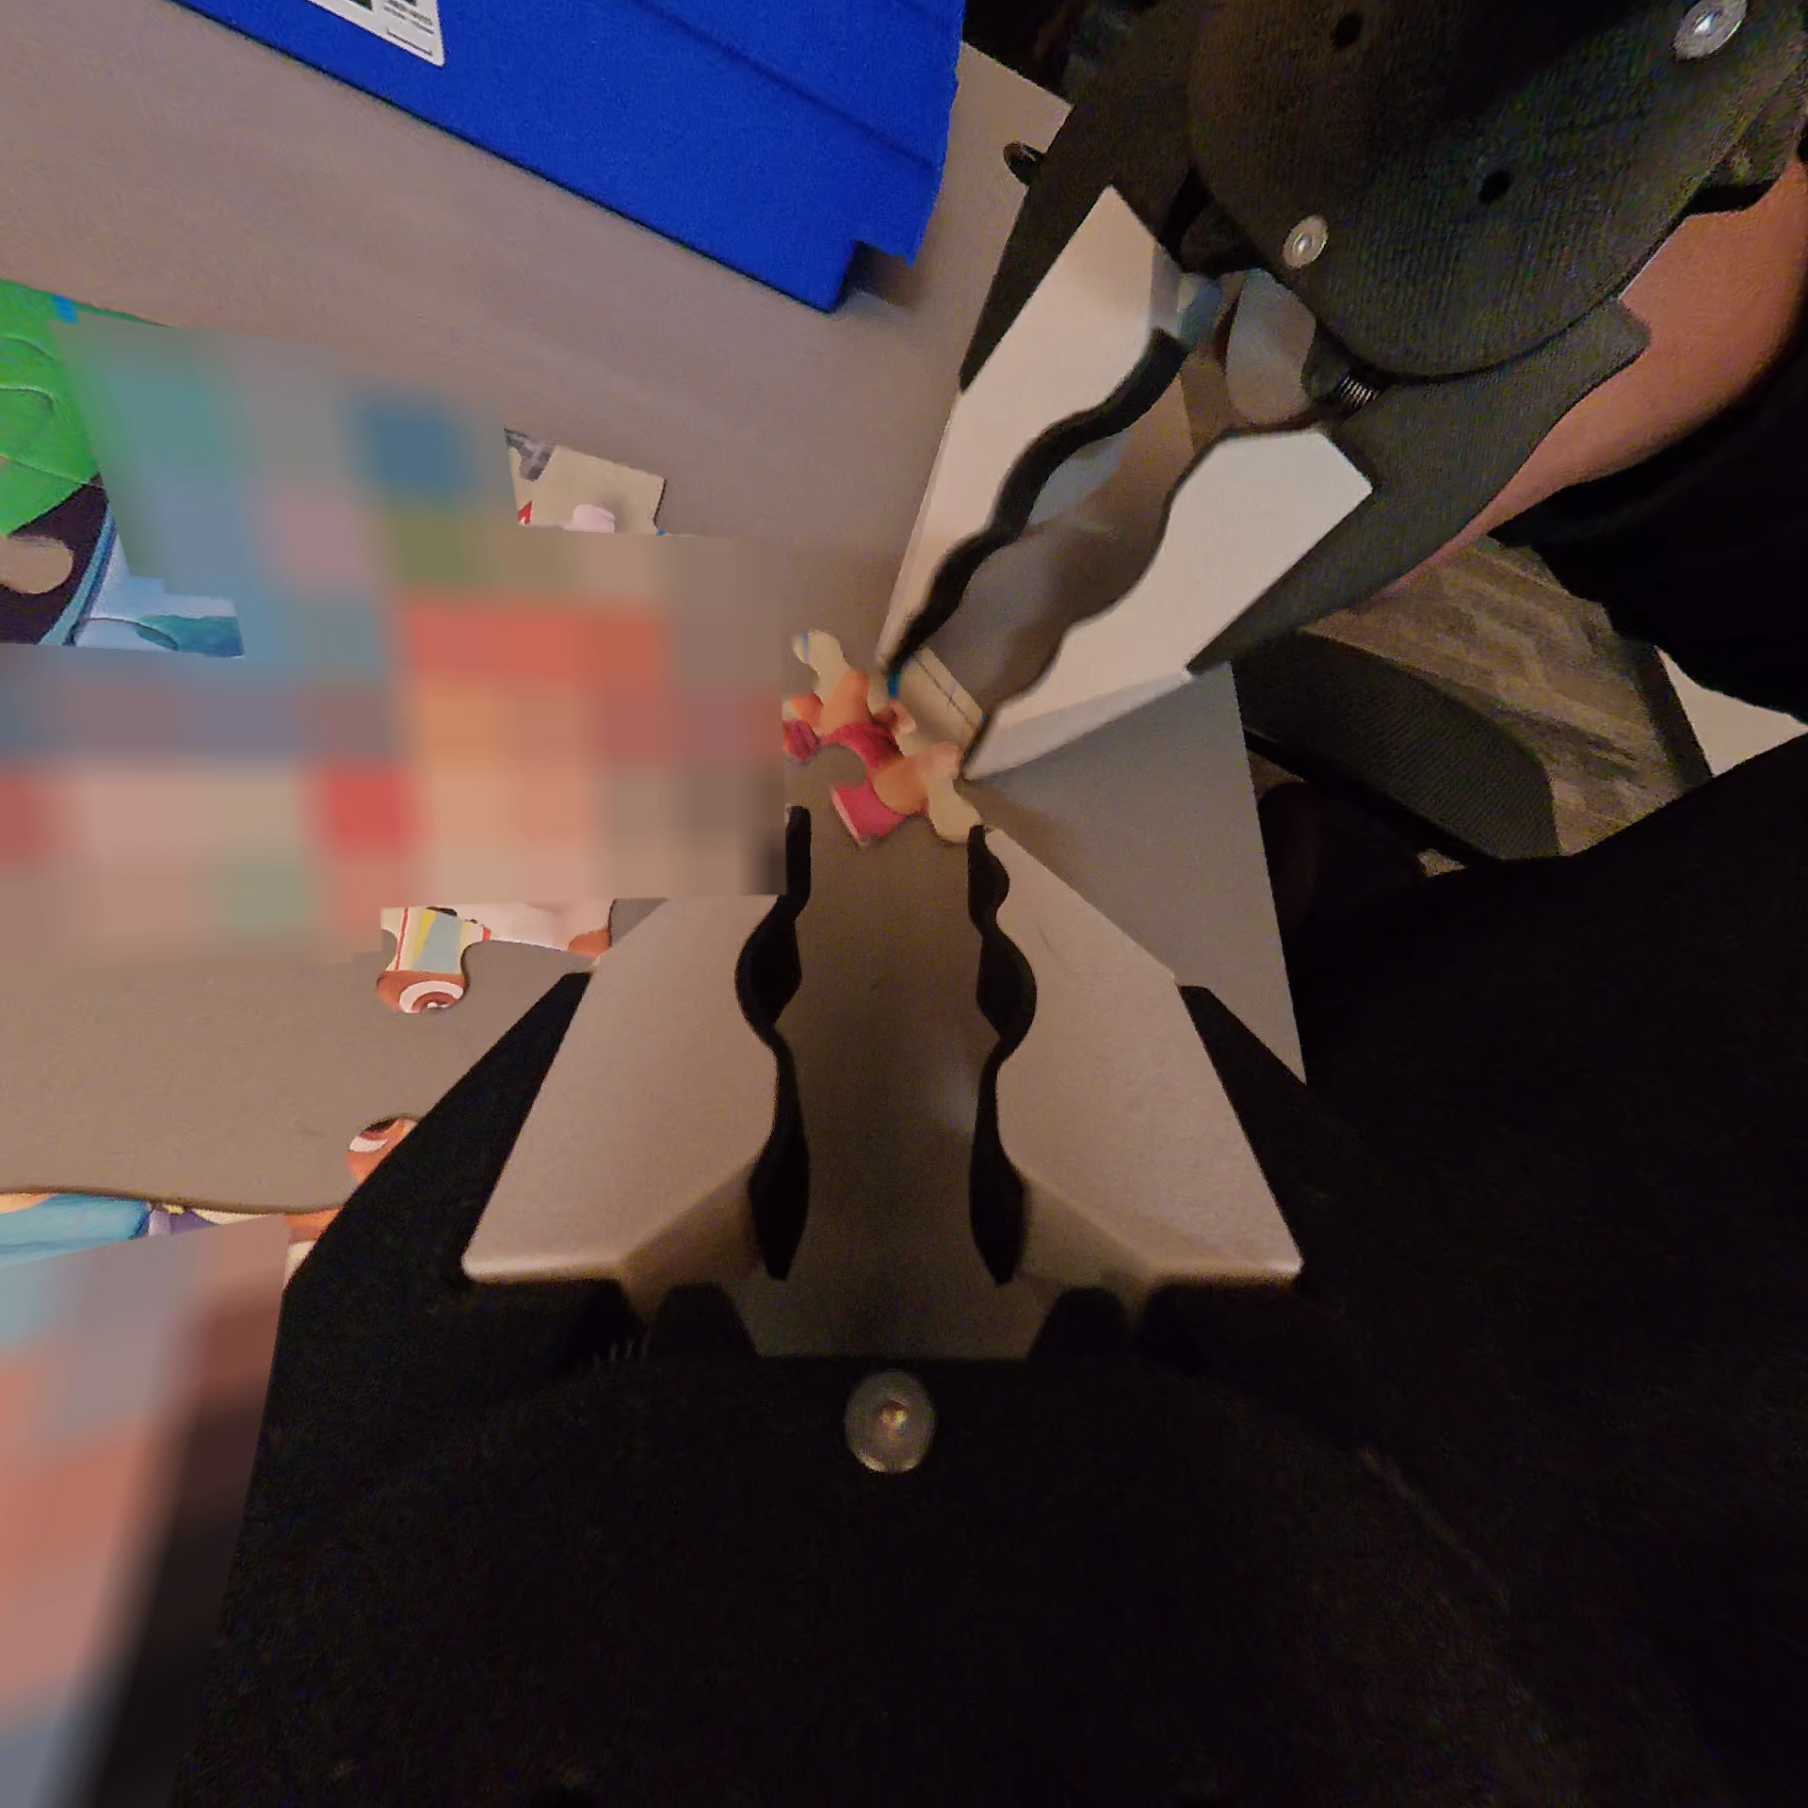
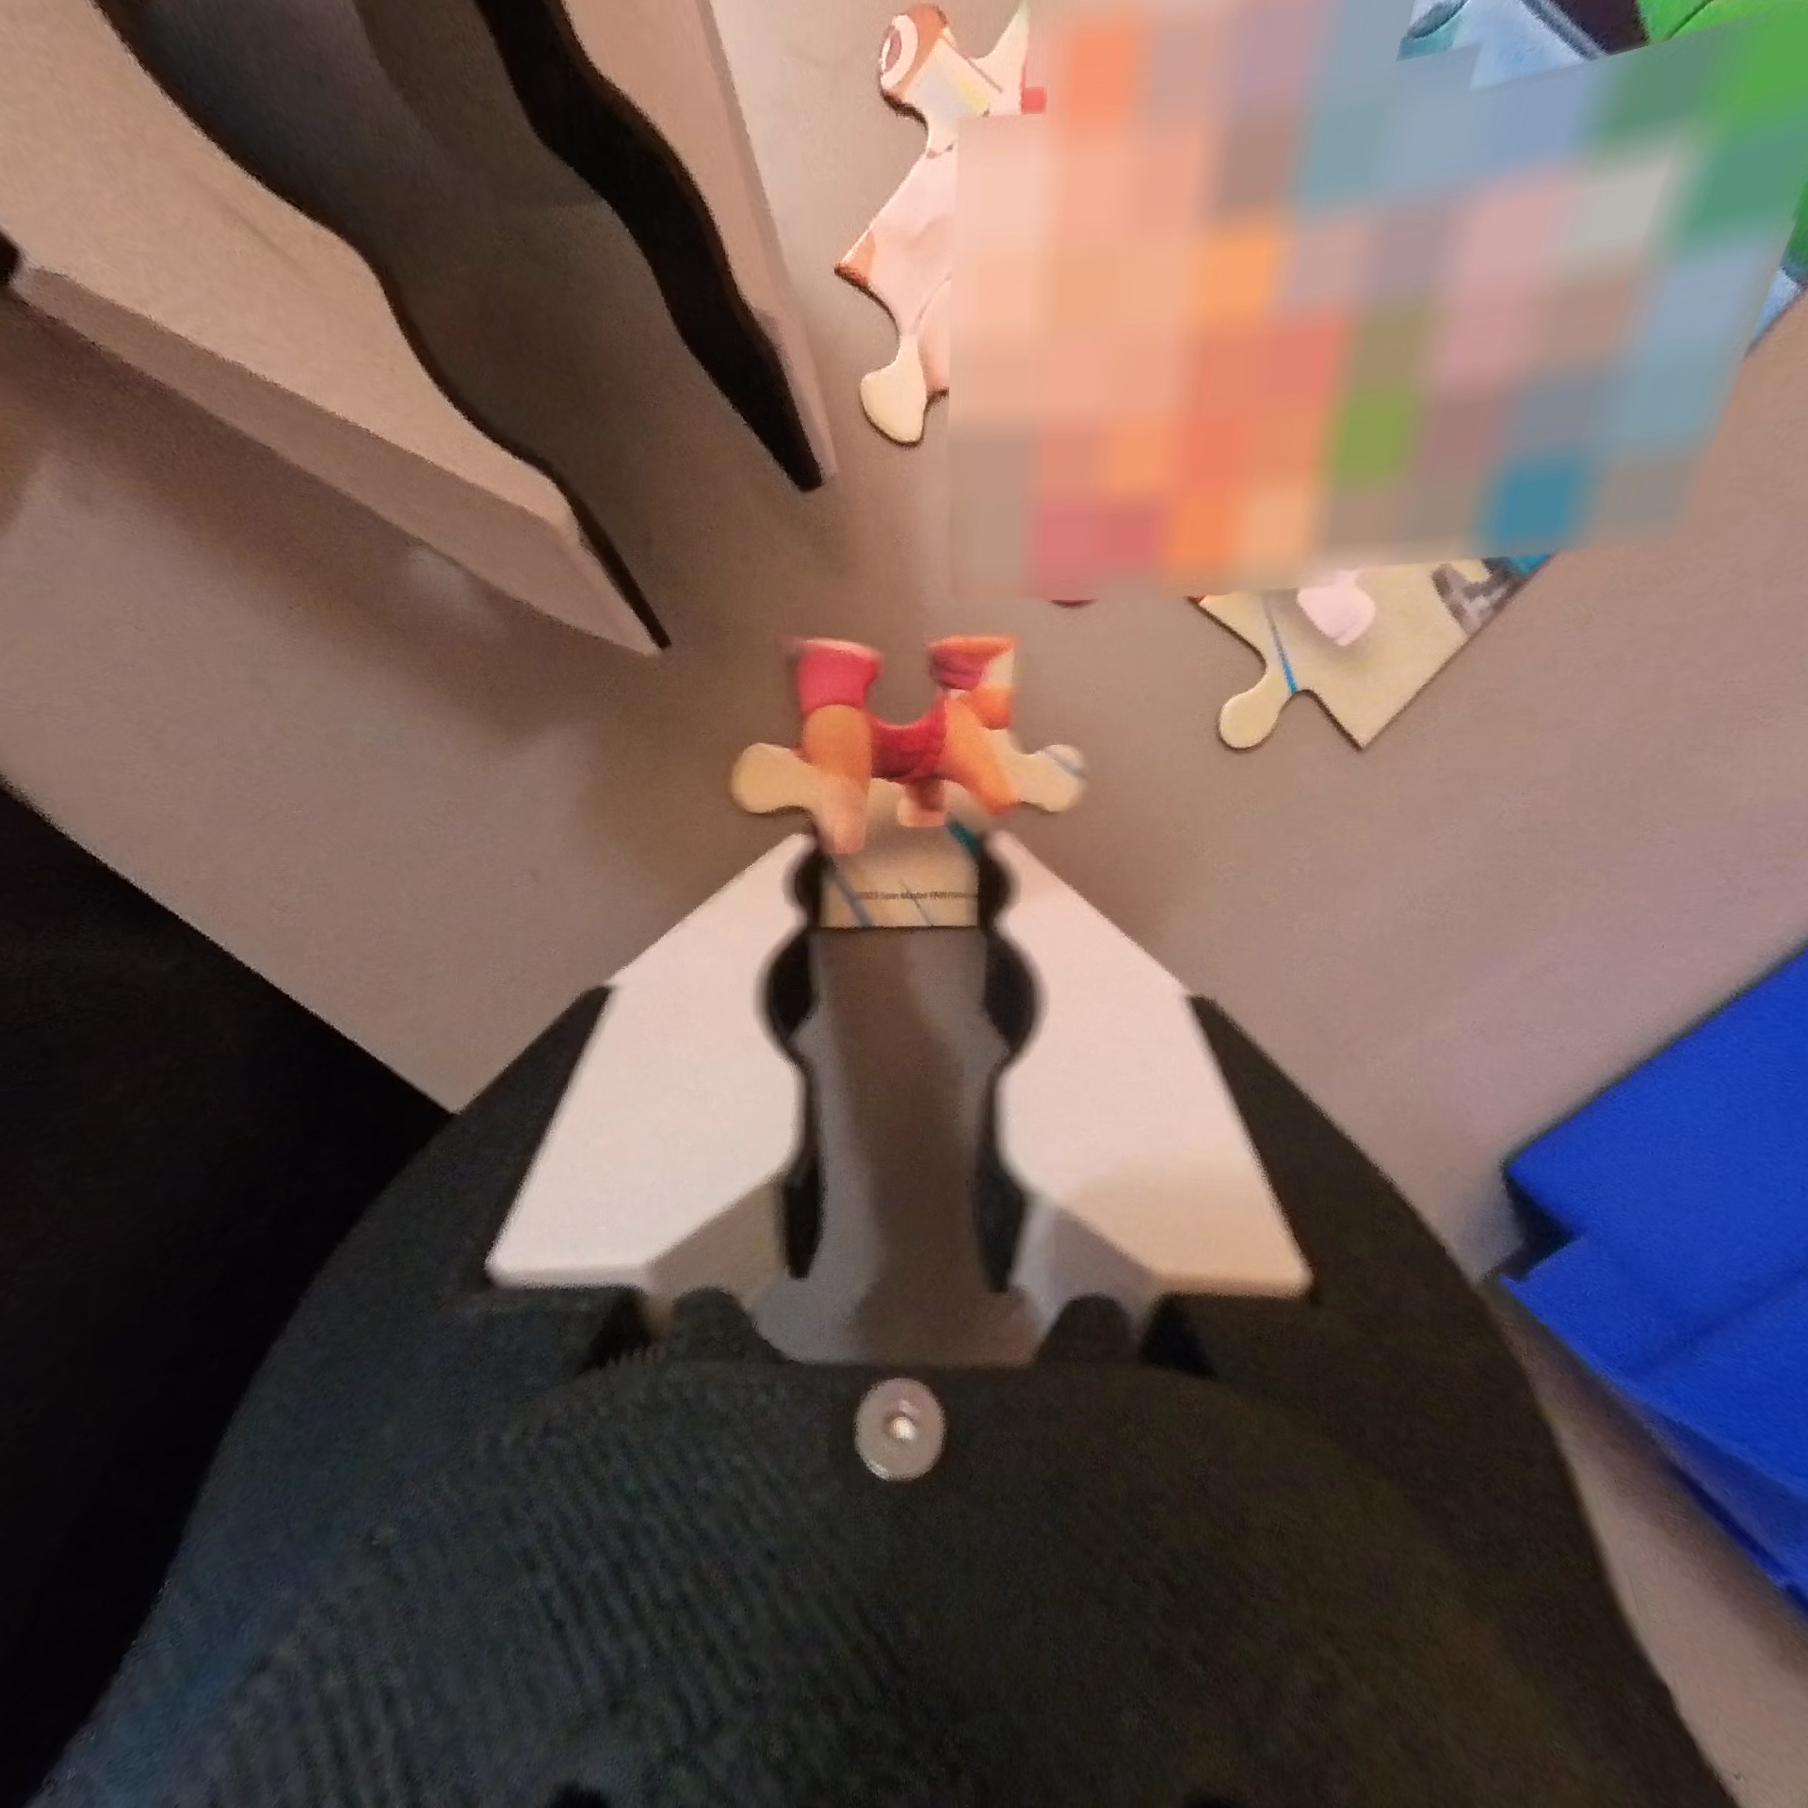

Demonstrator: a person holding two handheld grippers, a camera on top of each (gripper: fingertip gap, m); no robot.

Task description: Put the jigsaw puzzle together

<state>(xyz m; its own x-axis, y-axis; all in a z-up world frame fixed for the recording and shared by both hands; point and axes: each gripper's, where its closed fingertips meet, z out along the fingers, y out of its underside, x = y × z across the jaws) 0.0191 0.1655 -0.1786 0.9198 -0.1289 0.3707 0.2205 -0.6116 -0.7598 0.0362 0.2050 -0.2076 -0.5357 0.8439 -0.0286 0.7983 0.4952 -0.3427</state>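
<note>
A jigsaw piece with pink and orange print lies on the grey table. My right gripper is shut on the piece's near end, with a fingertip against each side. In the left wrist view the same piece sits at the tips of the right gripper, which reaches in from the upper right. My left gripper is open and empty just short of the piece, with only bare table between its fingers. It also shows in the right wrist view at the upper left.
A blue bin stands at the back; it also shows in the right wrist view. Loose jigsaw pieces and a joined section lie on the table. The table edge and a dark chair are to the right. The tips of one gripper are about 6 centimeters away from the tips of the other. The joined section is about 20 centimeters from both grippers' fingertips.
</note>
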